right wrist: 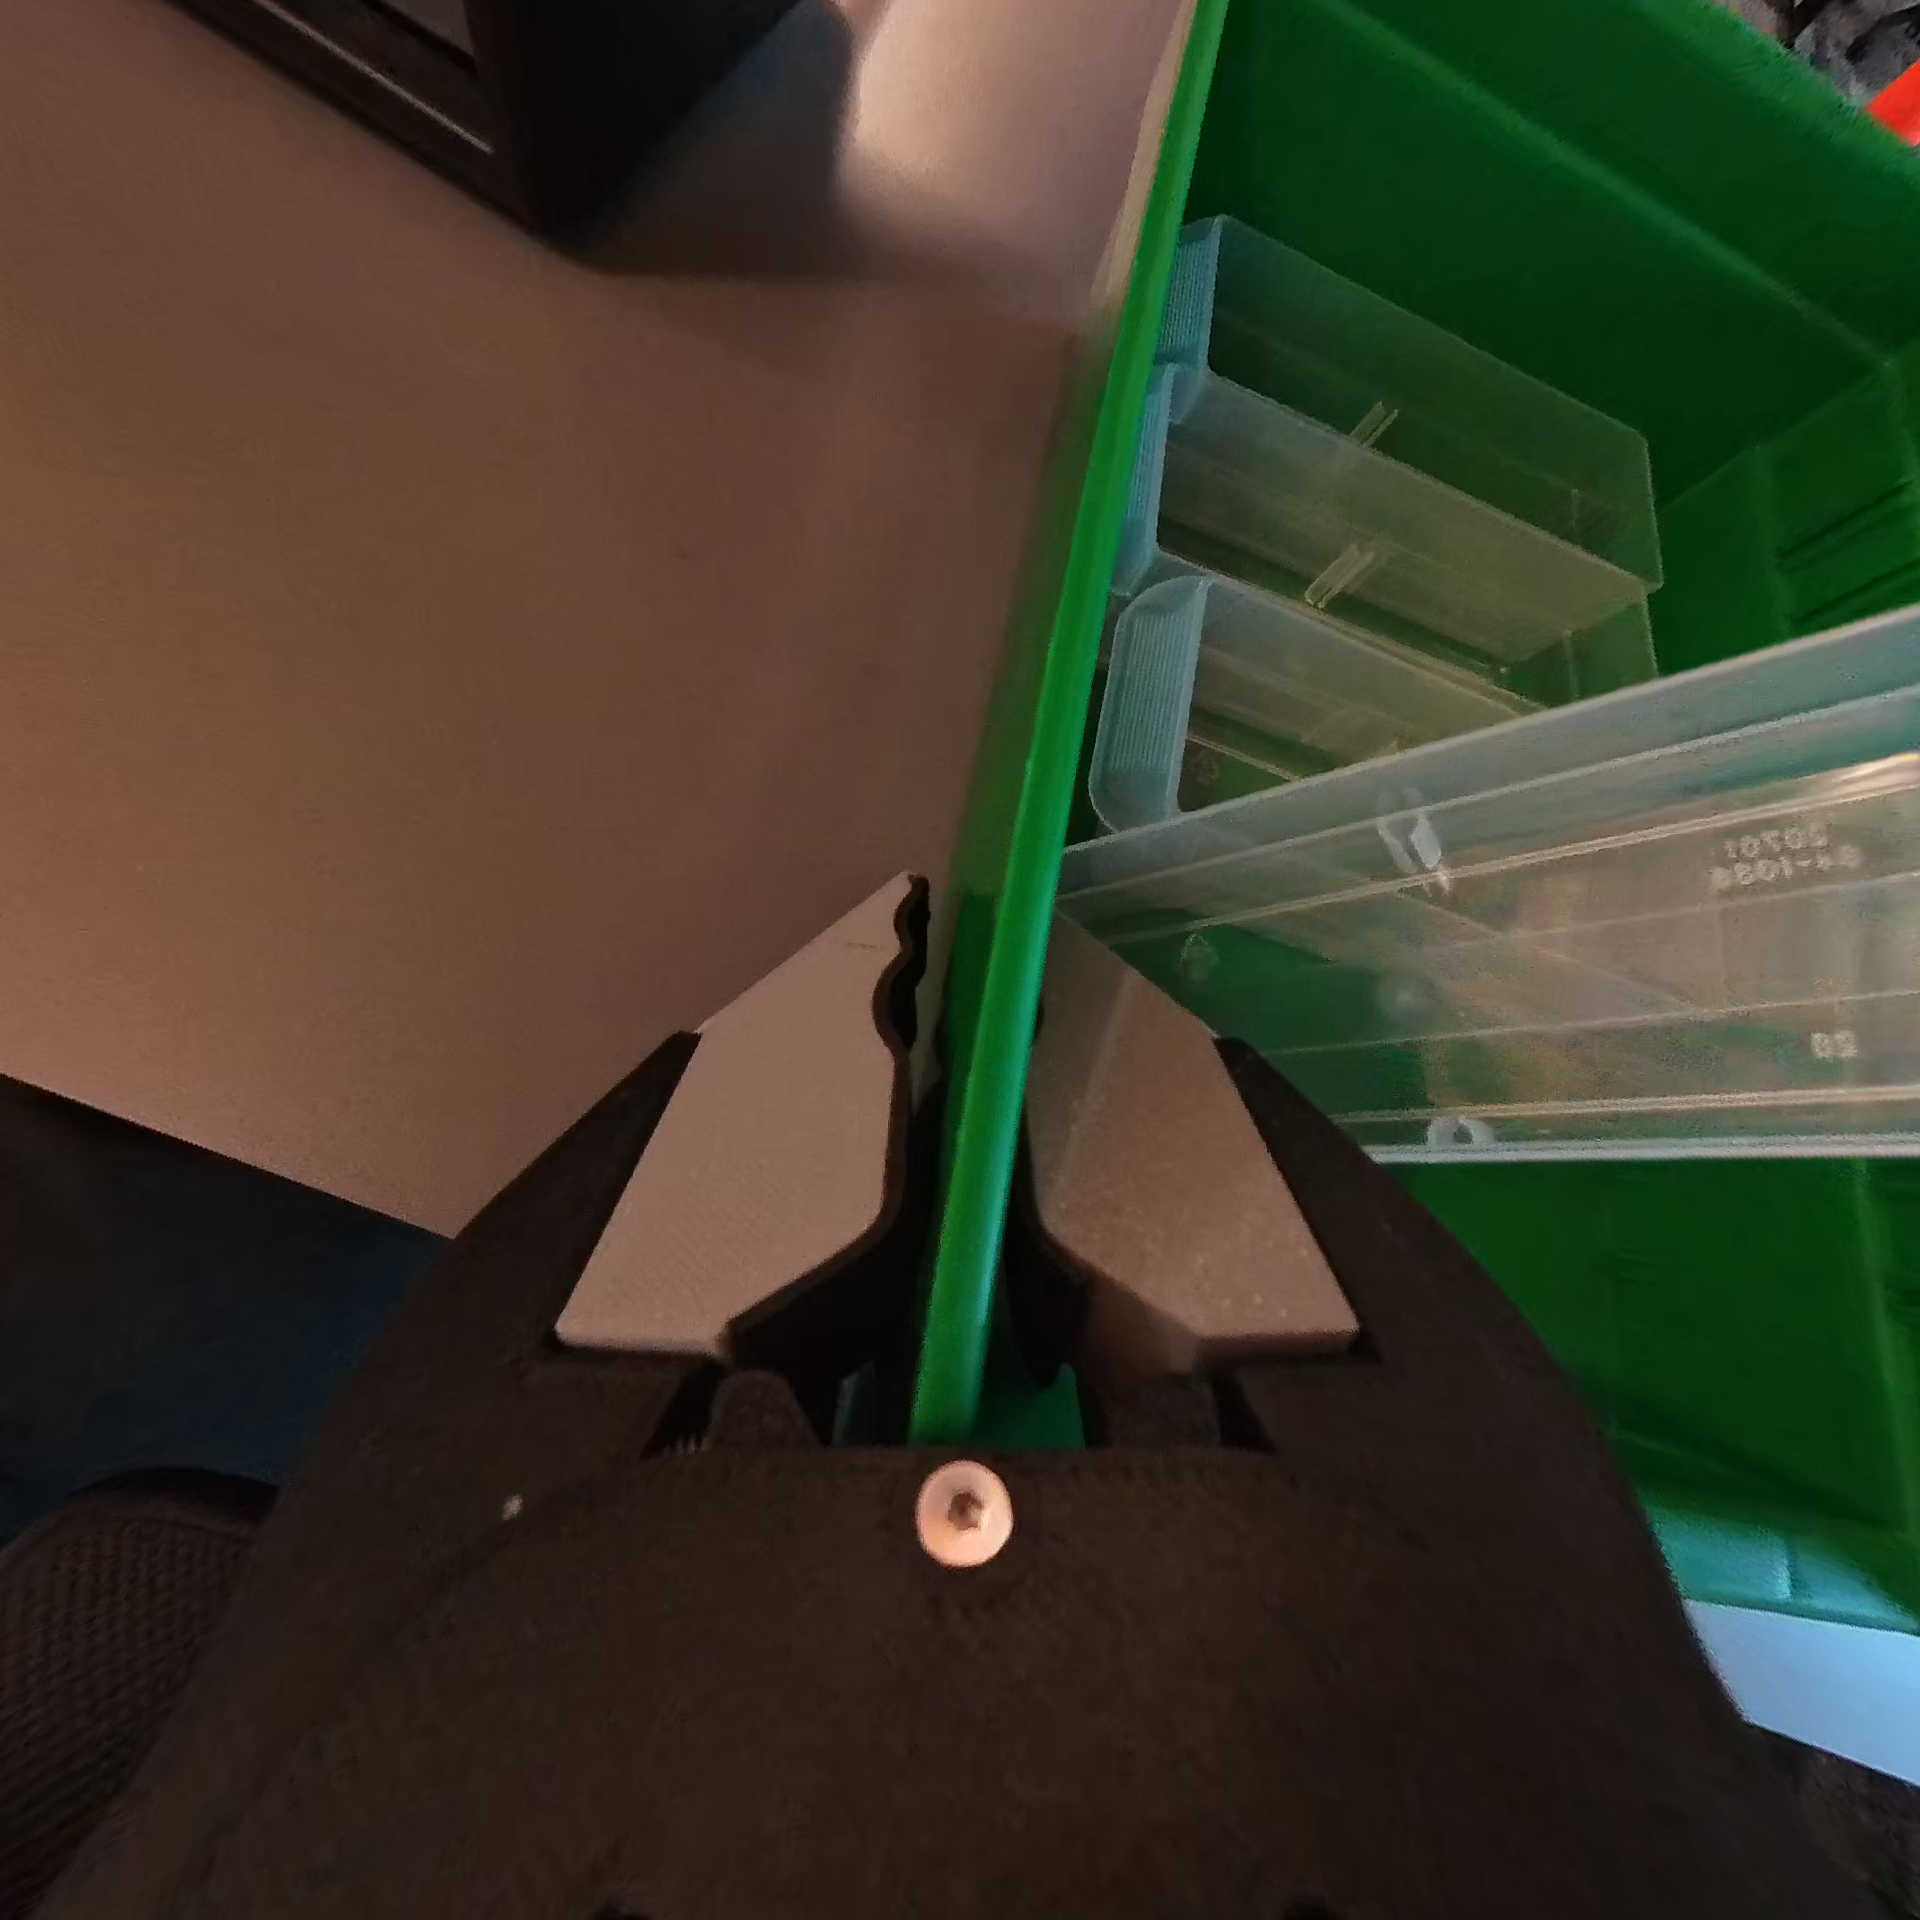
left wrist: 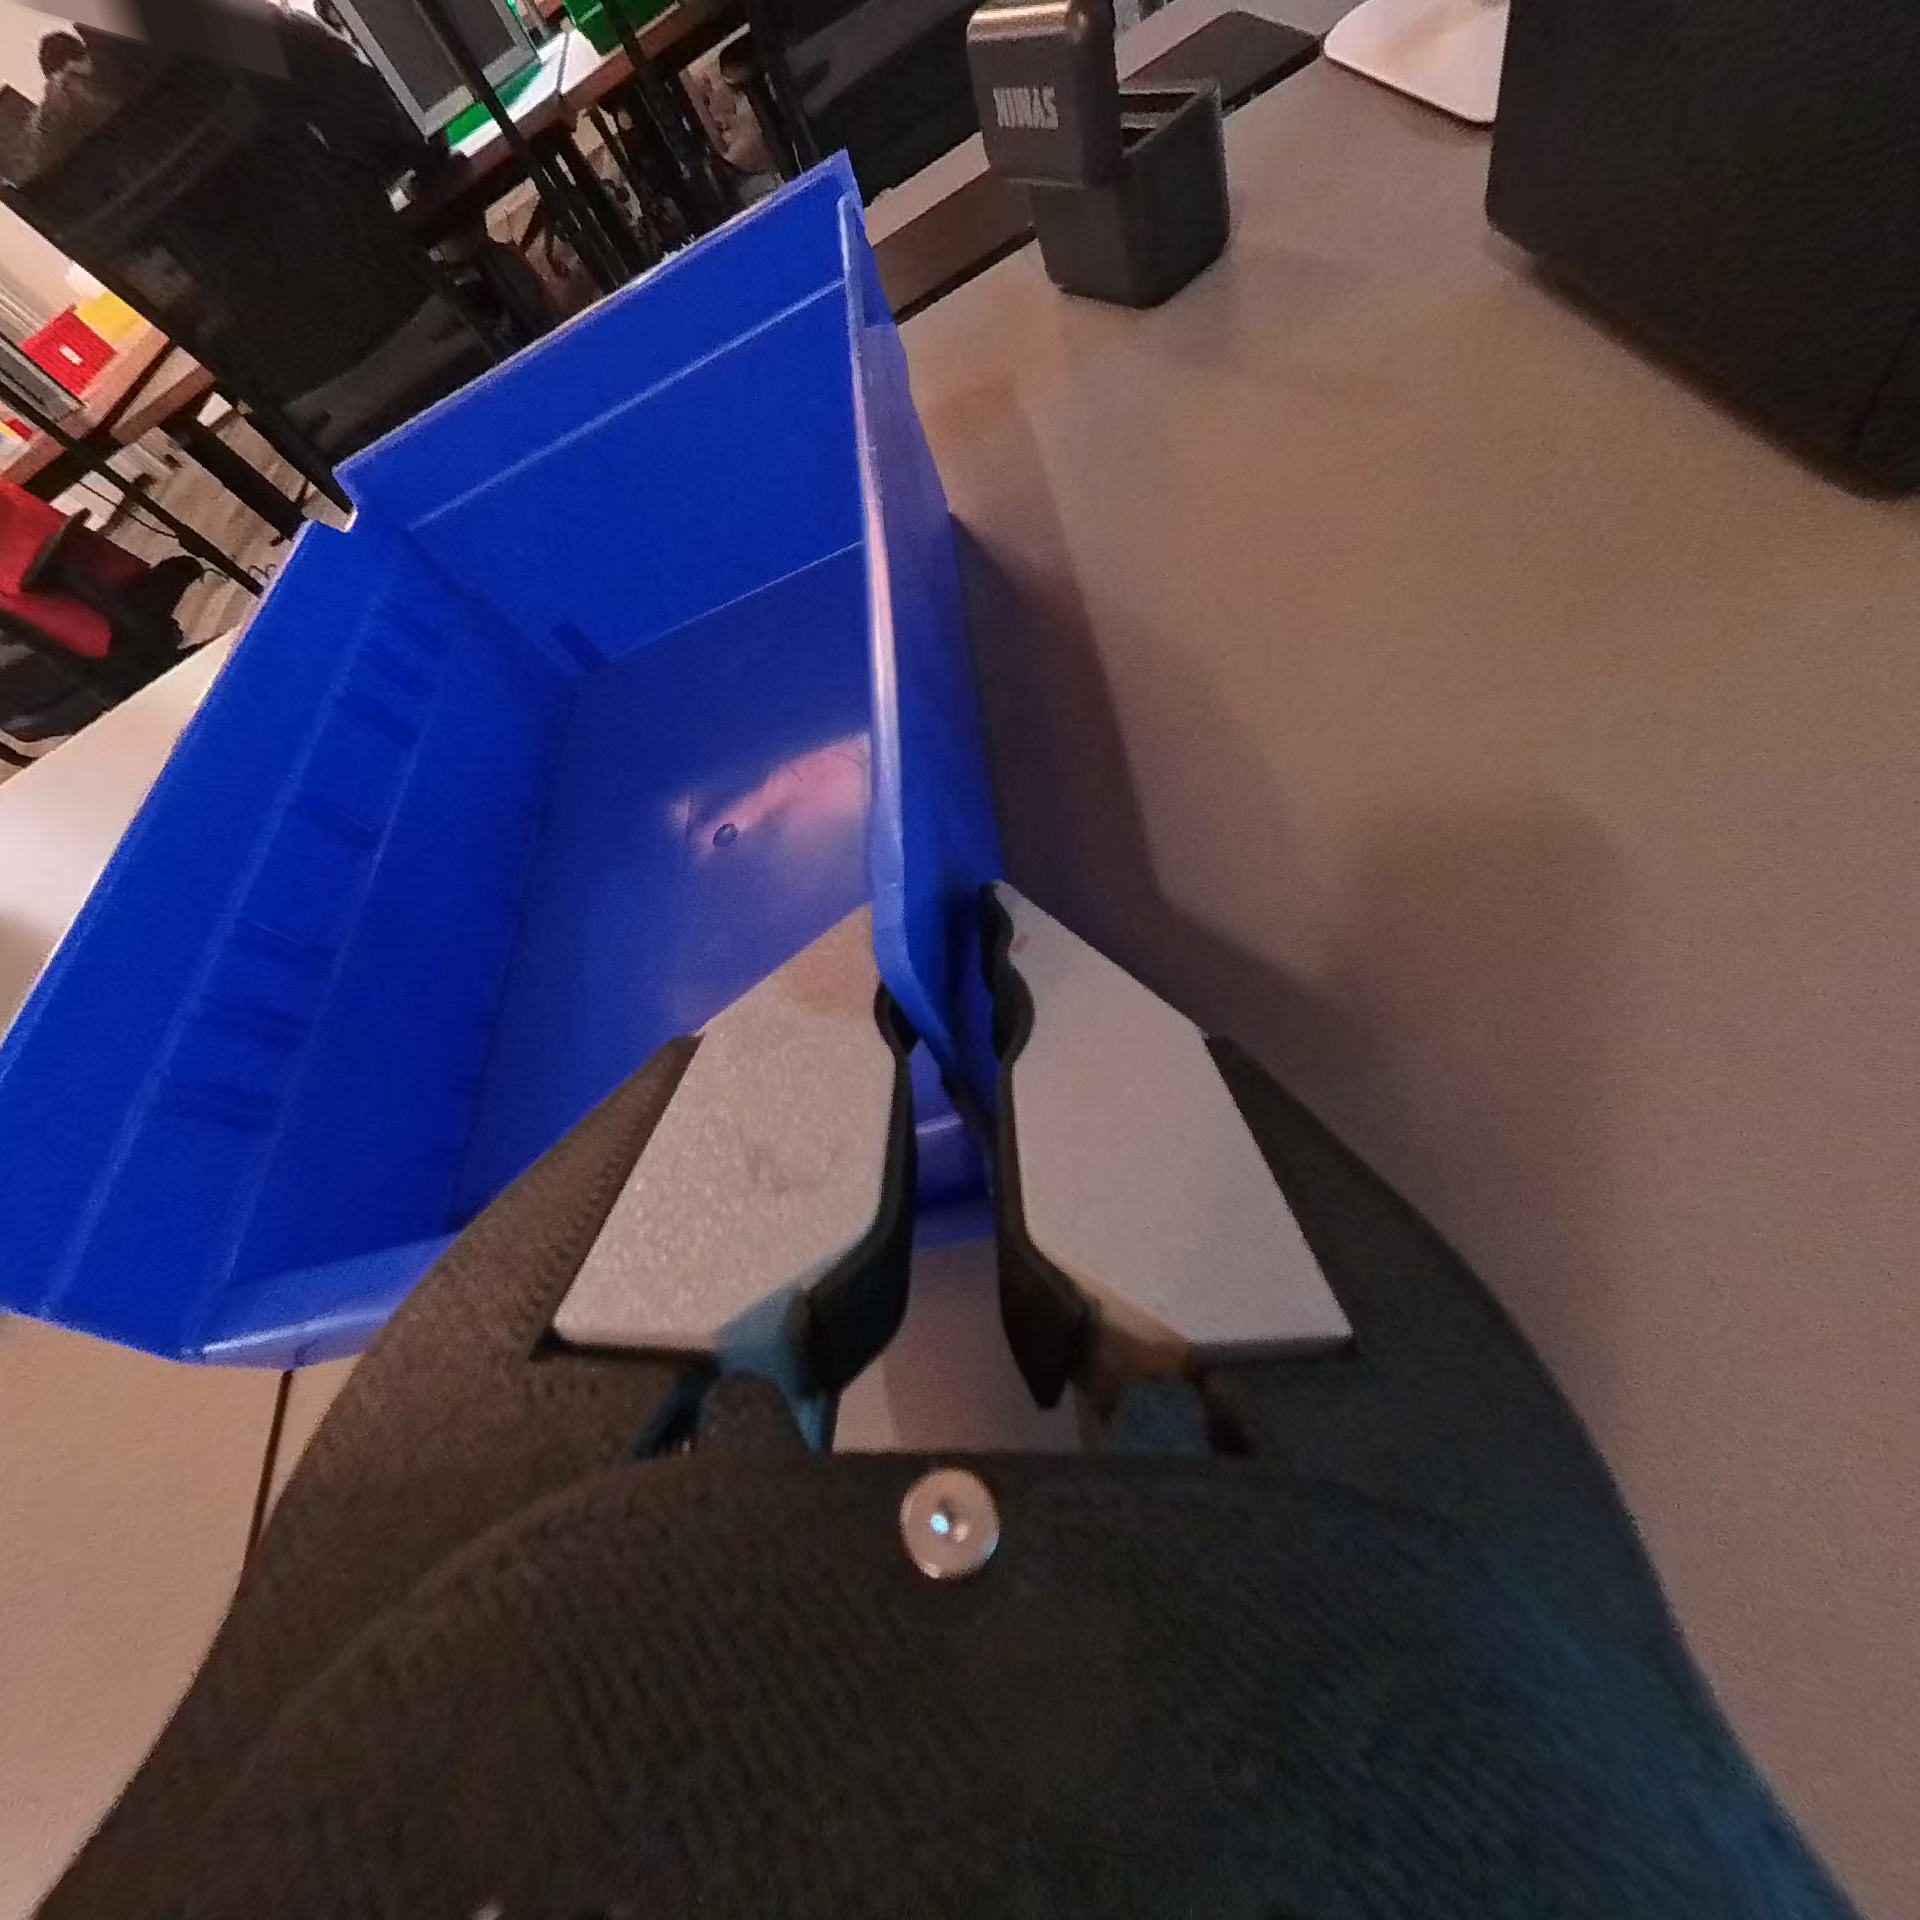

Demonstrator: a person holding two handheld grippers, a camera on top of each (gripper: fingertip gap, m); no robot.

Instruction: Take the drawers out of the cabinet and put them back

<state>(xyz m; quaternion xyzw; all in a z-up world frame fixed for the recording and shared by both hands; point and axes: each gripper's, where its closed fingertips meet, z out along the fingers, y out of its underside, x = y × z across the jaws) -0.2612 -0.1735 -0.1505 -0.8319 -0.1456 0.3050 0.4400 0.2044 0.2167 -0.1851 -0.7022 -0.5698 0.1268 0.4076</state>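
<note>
In the left wrist view my left gripper [left wrist: 940, 966] is shut on the right side wall of an empty blue bin [left wrist: 582, 810] and holds it tilted above the table. In the right wrist view my right gripper [right wrist: 982, 935] is shut on the left wall of a green bin [right wrist: 1558, 343]. Several clear plastic drawers [right wrist: 1382, 499] lie inside the green bin, with a longer clear drawer [right wrist: 1558, 935] lying across them. The cabinet is not in view.
The grey-brown table top [left wrist: 1403, 727] runs right of the blue bin. A dark grey box with a hinged lid [left wrist: 1122, 156] stands at the back, and a large black object [left wrist: 1714, 208] stands at the far right. A black object [right wrist: 436, 83] sits top left in the right wrist view.
</note>
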